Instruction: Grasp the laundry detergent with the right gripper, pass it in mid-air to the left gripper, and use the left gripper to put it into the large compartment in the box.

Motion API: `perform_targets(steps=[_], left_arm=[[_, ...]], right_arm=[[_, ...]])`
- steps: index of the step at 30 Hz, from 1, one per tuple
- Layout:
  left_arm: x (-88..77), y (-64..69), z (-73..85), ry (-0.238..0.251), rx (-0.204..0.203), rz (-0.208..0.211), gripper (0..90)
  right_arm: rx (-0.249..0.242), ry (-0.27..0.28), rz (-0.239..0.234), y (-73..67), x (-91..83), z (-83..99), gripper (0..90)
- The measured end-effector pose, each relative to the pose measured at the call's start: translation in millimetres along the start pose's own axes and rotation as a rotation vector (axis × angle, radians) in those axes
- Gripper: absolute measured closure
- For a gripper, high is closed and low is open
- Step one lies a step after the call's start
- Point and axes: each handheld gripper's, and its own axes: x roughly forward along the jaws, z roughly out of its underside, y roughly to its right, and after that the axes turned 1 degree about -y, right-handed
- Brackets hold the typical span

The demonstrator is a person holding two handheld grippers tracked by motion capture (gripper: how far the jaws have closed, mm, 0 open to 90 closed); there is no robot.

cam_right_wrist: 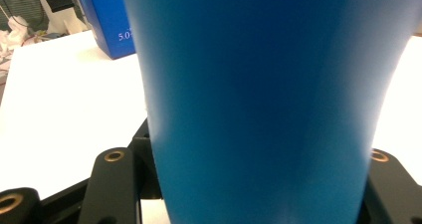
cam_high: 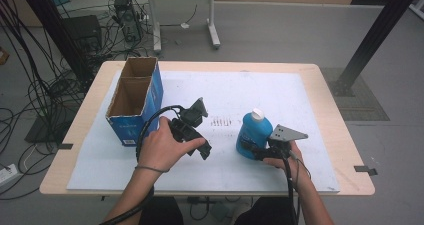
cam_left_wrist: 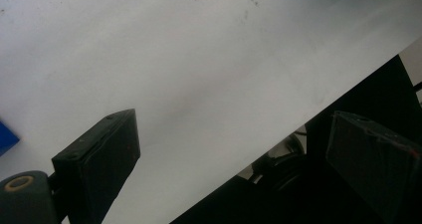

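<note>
A blue bottle [cam_high: 252, 132] with a white cap stands upright on the white board [cam_high: 280, 95], right of centre. My right gripper [cam_high: 256, 152] is shut on its lower body from the near side. In the right gripper view the bottle's blue wall [cam_right_wrist: 263, 99] sits between the two black jaws of that gripper [cam_right_wrist: 249, 194]. My left gripper [cam_high: 199, 147] hangs over the board's middle, held by the left hand. Its jaws stand wide apart in the left gripper view [cam_left_wrist: 234, 149] with only bare board [cam_left_wrist: 199, 59] between them.
A blue cardboard box [cam_high: 135, 97] with two open-topped compartments stands at the board's left; its corner also appears far off [cam_right_wrist: 107, 20]. The board lies on a wooden table [cam_high: 340, 135]. Cables and desk legs crowd the floor beyond the table.
</note>
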Motion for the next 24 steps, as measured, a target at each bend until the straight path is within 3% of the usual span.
perform_targets(steps=[12,24], left_arm=[[-4.6,6.0,-3.5,0.003,0.007,-0.015,7.0],[-3.0,7.0,-4.4,0.003,0.011,-0.015,7.0]], right_arm=[[0.009,0.018,0.007,-1.0,0.3,4.3,40.9],[-0.013,0.014,0.009,-2.9,0.4,3.8,41.0]])
